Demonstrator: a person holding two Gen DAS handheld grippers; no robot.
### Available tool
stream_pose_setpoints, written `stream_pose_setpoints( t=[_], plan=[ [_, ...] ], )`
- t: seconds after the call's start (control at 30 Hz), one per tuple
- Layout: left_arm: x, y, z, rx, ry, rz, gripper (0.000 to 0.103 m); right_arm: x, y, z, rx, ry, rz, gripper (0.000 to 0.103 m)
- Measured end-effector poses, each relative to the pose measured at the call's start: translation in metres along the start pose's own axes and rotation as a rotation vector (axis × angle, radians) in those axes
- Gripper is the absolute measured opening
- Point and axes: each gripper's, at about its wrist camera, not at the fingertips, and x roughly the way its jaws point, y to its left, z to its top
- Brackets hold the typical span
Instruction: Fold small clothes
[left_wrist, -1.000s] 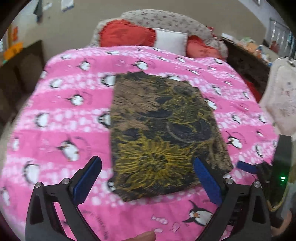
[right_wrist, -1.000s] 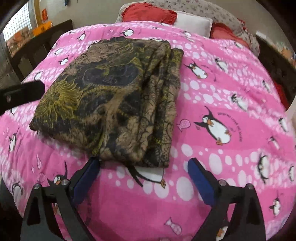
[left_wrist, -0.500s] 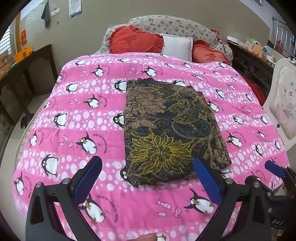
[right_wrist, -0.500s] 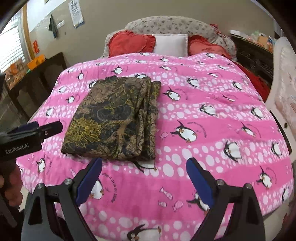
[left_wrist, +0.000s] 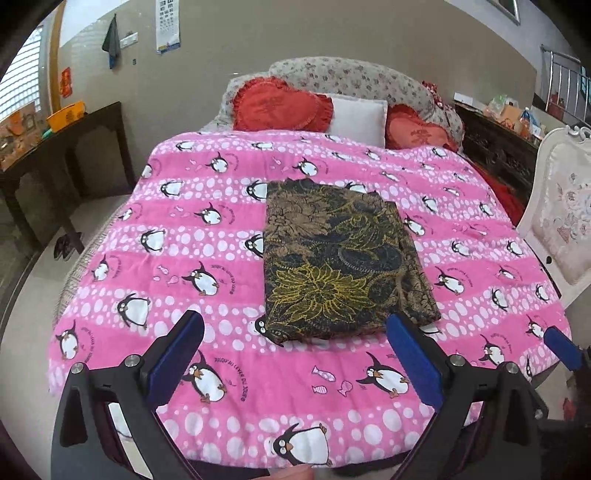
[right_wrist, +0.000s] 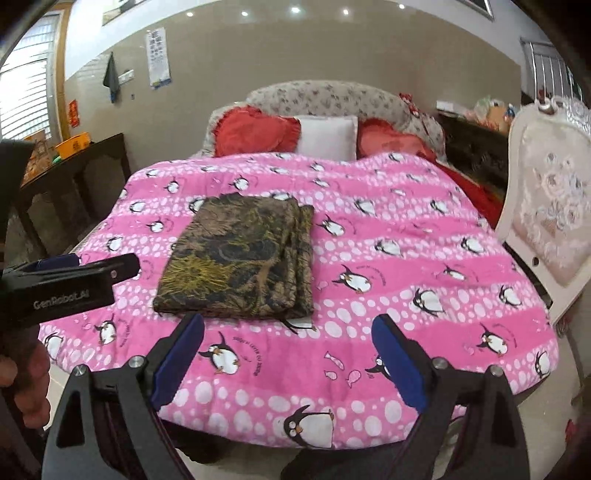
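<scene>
A dark brown, black and yellow floral garment (left_wrist: 340, 262) lies folded into a flat rectangle on the pink penguin blanket (left_wrist: 177, 280) of the bed. It also shows in the right wrist view (right_wrist: 243, 258), its layered edges on the right side. My left gripper (left_wrist: 295, 354) is open and empty, held back from the garment's near edge. My right gripper (right_wrist: 288, 350) is open and empty, near the foot of the bed. The left gripper's body (right_wrist: 66, 288) shows at the left of the right wrist view.
Red heart cushions (left_wrist: 280, 107) and a white pillow (left_wrist: 356, 116) lie at the headboard. A dark wooden table (left_wrist: 62, 147) stands left of the bed. A white upholstered chair (left_wrist: 561, 214) stands close on the right. A dark cabinet (left_wrist: 495, 151) is behind it.
Both grippers have pulled back and up from the folded garment, which now looks smaller and farther away. Both stayed open. The garment has not moved.
</scene>
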Motion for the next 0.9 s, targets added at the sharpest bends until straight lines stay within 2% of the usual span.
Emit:
stream_pose_setpoints(
  t=[0.47,0.9],
  plan=[
    [-0.022,-0.003,-0.011,-0.009,-0.037,0.011,0.084,-0.026,0.01,-0.006,-0.006,-0.035,-0.017,0.095],
    [-0.02,-0.004,-0.015,-0.01,-0.027,0.007,0.084,-0.028,0.01,-0.009,0.0,-0.034,-0.027,0.095]
  ],
)
